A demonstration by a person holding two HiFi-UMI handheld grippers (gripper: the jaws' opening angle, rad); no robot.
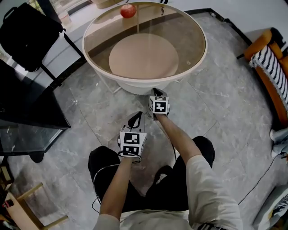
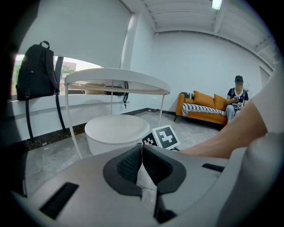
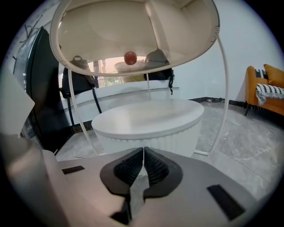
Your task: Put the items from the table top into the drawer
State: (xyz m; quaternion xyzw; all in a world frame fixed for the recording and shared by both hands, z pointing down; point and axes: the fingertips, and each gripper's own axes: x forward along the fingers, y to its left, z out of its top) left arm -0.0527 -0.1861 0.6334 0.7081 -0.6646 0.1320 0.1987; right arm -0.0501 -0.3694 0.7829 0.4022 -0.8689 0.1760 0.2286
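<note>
At the far left a black backpack (image 1: 27, 33) hung against the wall above a dark glass-topped stand (image 1: 31, 117). The left gripper (image 1: 135, 117) was held low over the grey marble floor (image 1: 225, 103), short of the table. In its own view its two black ribbed pads (image 2: 128, 164) were pressed together at the tips with nothing between them. The round glass-topped table (image 1: 144, 84) stood ahead of both grippers on thin white legs (image 3: 222, 88). Under the glass sat a ribbed white round base (image 3: 151, 122). The red apple (image 1: 128, 11) lay on the glass near the table's far edge, well apart from either gripper. The right gripper view showed it from below through the glass top. The right gripper (image 1: 156, 91) was further forward than the left, with its tip just beside the table's near rim. Its jaws were likewise closed tip to tip on nothing, pointing at the white base. At the far right stood an orange sofa (image 1: 270, 40) with a black-and-white striped cushion (image 1: 270, 72). In the left gripper view a person (image 2: 235, 99) sat on it.
</note>
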